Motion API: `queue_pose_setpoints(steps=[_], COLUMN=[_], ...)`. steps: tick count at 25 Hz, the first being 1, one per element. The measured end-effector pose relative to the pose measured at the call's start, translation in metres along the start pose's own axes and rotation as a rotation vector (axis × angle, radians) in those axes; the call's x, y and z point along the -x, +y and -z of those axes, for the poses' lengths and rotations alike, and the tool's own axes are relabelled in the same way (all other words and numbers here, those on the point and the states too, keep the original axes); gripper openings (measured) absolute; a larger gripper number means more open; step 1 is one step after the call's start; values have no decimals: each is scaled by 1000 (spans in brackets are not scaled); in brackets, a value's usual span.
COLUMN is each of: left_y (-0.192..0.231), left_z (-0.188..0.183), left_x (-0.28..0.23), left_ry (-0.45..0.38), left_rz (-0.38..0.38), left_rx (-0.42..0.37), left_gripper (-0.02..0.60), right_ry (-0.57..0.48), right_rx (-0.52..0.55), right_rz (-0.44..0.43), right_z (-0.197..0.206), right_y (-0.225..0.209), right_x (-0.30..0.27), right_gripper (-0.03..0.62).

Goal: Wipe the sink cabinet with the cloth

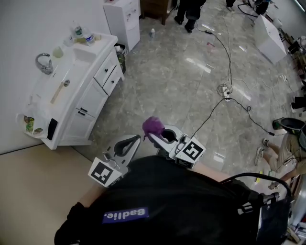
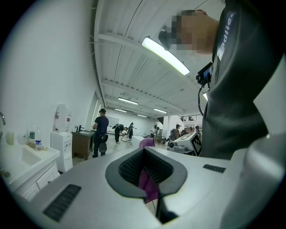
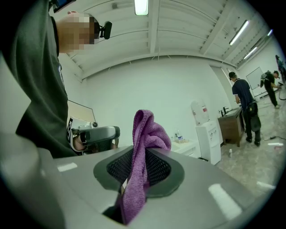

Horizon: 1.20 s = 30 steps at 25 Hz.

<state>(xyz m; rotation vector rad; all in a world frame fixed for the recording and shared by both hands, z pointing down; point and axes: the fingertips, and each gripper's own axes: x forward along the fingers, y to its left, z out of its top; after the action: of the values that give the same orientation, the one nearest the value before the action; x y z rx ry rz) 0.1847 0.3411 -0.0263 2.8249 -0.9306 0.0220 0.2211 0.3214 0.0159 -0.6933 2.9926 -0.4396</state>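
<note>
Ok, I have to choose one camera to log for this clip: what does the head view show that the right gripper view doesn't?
Head view only: the faucet, the cabinet front with its drawers, and cables across the floor.
Right gripper view only: the right gripper seen close, jaws shut on the cloth; also a ceiling light and the head camera.
Both: the cloth, the left gripper and the water dispenser.
</note>
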Motion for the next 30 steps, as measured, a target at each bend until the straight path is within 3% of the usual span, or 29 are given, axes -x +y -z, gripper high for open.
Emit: queue_pose_setpoints(steps=[8, 12, 16, 20, 24, 30], left_y=[-7, 10, 55, 116, 185, 267], left_z=[3, 8, 3, -3, -18, -30], left_x=[-63, -72, -64, -47, -23, 8], left_ry=[17, 35, 6, -9, -26, -36], left_rz=[-2, -5, -11, 19, 65, 105], left_rx=[-11, 3, -5, -8, -31, -4], left_gripper=[0, 0, 0, 0, 0, 0], right_ry=[-7, -37, 7, -17, 36, 58], right_rx=[-44, -58, -14, -65, -28, -41], right_rz=[5, 10, 7, 31, 88, 144], right_z=[-5, -14, -12, -20, -21, -26], right_y=[-57, -83, -99, -112, -130, -141], right_x=[34, 17, -28, -93, -164, -244], right_gripper=[70, 69, 69, 69, 69, 69])
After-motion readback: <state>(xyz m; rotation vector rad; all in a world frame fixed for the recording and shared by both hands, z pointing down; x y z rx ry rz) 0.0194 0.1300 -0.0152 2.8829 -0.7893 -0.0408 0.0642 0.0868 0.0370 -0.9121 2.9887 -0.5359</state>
